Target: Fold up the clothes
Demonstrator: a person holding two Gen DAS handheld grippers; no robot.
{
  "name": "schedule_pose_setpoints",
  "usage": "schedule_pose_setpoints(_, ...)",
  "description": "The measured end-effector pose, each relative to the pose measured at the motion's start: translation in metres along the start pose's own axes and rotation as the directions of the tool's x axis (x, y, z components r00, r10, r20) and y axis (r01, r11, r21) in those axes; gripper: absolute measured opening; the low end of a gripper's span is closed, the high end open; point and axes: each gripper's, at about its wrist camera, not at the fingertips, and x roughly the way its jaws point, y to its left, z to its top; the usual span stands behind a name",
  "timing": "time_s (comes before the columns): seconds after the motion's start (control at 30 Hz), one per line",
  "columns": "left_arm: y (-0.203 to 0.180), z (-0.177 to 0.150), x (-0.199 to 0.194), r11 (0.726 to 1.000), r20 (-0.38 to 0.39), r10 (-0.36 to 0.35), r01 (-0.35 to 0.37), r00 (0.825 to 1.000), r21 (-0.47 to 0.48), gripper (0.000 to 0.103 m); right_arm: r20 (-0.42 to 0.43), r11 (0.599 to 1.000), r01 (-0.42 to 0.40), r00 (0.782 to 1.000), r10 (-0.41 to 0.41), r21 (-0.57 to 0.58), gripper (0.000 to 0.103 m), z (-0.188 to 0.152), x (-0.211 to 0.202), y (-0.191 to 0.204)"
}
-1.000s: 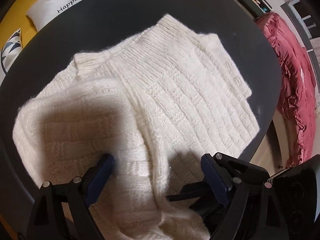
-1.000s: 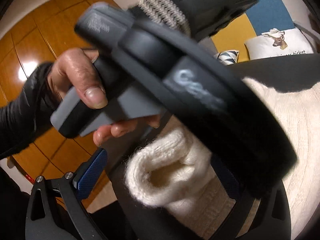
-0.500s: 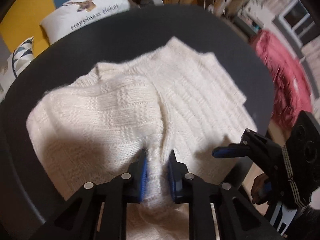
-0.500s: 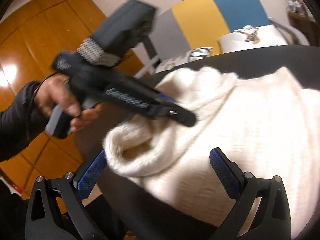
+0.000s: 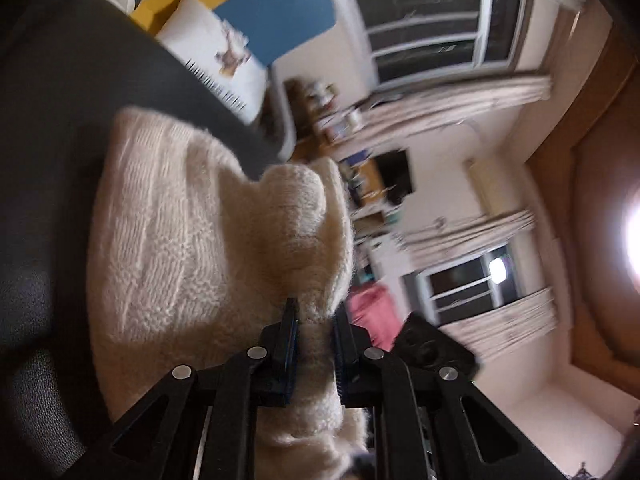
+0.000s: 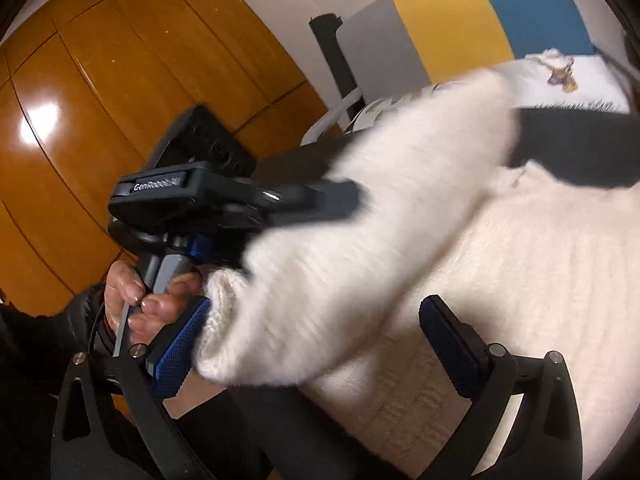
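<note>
A cream knitted sweater (image 5: 172, 240) lies on a dark round table (image 5: 48, 128). My left gripper (image 5: 314, 344) is shut on the sweater's sleeve and holds it lifted and tilted off the table. In the right wrist view the lifted sleeve (image 6: 360, 240) stretches across the frame, held by the left gripper (image 6: 240, 204) in a hand. My right gripper (image 6: 320, 344) is open, its blue pads on either side of the sleeve's cuff end, above the sweater body (image 6: 540, 280).
White cushions (image 5: 216, 56) and a yellow and blue panel (image 6: 480, 20) stand behind the table. A pink blanket (image 5: 372, 312) lies beyond the table's edge. Wooden wall panels (image 6: 100, 100) are on the left. Windows with curtains (image 5: 432, 28) are across the room.
My left gripper closed on the sleeve, then lifted it and rolled sideways, so its view now faces the room. The right gripper stayed open as the sleeve rose in front of it.
</note>
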Motion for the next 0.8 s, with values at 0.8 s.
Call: schedule_pose_setpoints(0.8,-0.025,-0.010,0.134,0.978,-0.074,-0.202,0.197,0.977,-0.062,0.013,-0.116,0.931,0.341,0.938,-0.327,0.128,0.103,-0.057,-0.041,-0.085)
